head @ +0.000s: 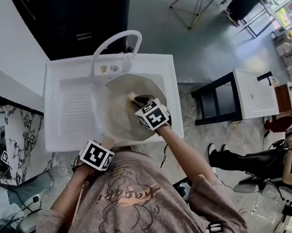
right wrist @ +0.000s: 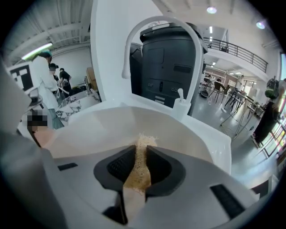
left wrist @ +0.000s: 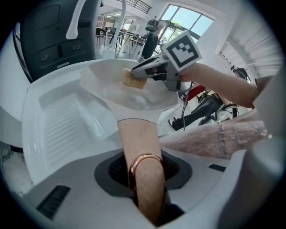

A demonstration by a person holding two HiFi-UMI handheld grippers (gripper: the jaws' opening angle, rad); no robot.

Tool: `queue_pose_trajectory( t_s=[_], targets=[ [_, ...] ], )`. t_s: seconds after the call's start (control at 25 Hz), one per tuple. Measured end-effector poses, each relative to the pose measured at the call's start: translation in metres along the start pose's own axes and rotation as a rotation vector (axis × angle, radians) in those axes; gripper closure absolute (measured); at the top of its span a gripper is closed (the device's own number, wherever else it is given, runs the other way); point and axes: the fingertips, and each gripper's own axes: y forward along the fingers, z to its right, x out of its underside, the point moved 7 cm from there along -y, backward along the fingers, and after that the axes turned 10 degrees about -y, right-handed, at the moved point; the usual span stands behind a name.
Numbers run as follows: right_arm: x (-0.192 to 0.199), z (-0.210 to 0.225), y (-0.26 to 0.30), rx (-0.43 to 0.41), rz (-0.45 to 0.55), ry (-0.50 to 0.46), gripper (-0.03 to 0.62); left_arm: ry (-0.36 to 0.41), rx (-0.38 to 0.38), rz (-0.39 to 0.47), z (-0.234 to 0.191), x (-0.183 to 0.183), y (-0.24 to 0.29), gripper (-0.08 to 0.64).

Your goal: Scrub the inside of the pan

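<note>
Left gripper (left wrist: 145,173) clamps the pan (head: 117,111) by its handle (left wrist: 137,139). Right gripper (right wrist: 136,166) pinches a sponge (right wrist: 142,146) inside the pan. The pan fills the right half of the sink (head: 69,109), rim near the faucet (head: 118,35). The sponge's contact face is hidden.

bright daylight, fisheye-warped edges

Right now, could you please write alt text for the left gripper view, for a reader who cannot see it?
The left tongs grip the handle of a white pan tilted over a sink. The right tongs hold a sponge against the pan's inside.
</note>
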Motion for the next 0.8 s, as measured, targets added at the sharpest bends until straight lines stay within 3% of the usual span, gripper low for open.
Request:
queue_pose_trajectory(
  t_s=[0.2, 0.56, 0.8],
  targets=[
    [-0.002, 0.003, -0.027, 0.025, 0.09, 0.059, 0.502, -0.014, -0.044, 0.013, -0.014, 0.003, -0.004, 0.423],
    [0.014, -0.003, -0.065, 0.052, 0.227, 0.188, 0.502, -0.11, -0.027, 0.056, -0.034, 0.013, -0.01, 0.423],
    [0.011, -0.001, -0.085, 0.039, 0.337, 0.202, 0.5, -0.156, -0.038, 0.079, -0.044, 0.019, -0.014, 0.423]
  ],
)
